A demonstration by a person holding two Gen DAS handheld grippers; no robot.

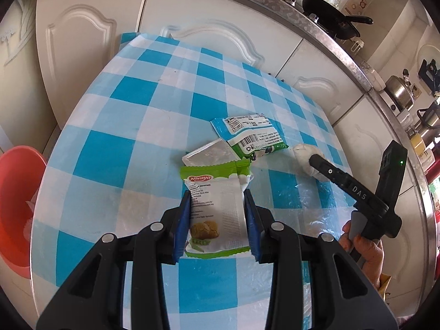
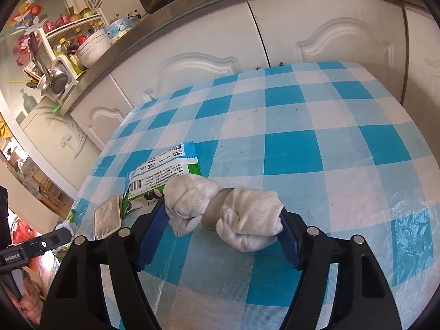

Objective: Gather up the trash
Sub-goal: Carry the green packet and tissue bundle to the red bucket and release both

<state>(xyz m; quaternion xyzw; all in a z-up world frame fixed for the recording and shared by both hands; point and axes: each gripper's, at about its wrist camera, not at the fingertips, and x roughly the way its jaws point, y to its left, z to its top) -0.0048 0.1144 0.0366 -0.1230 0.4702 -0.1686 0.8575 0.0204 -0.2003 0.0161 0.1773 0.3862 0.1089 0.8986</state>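
My left gripper (image 1: 217, 196) is shut on a green and white Naraya snack wrapper (image 1: 217, 203), held over the blue checked tablecloth (image 1: 132, 126). Beyond it lie a silver foil packet (image 1: 210, 152) and a blue-green wrapper with a barcode (image 1: 250, 134). My right gripper (image 2: 224, 207) has its blue pads against both ends of a crumpled white tissue wad with a grey band (image 2: 225, 211), which rests on the table. The wad (image 1: 304, 155) and the right gripper (image 1: 316, 162) also show in the left wrist view. The barcode wrapper (image 2: 162, 173) and foil packet (image 2: 107, 218) lie left of the wad.
A red plastic bin (image 1: 19, 206) stands left of the table. White cabinet doors (image 1: 220, 13) run behind the table under a steel counter with pans and kettles. A dish rack with bowls and bottles (image 2: 68, 49) sits on the counter. The tablecloth (image 2: 302, 137) spreads to the right.
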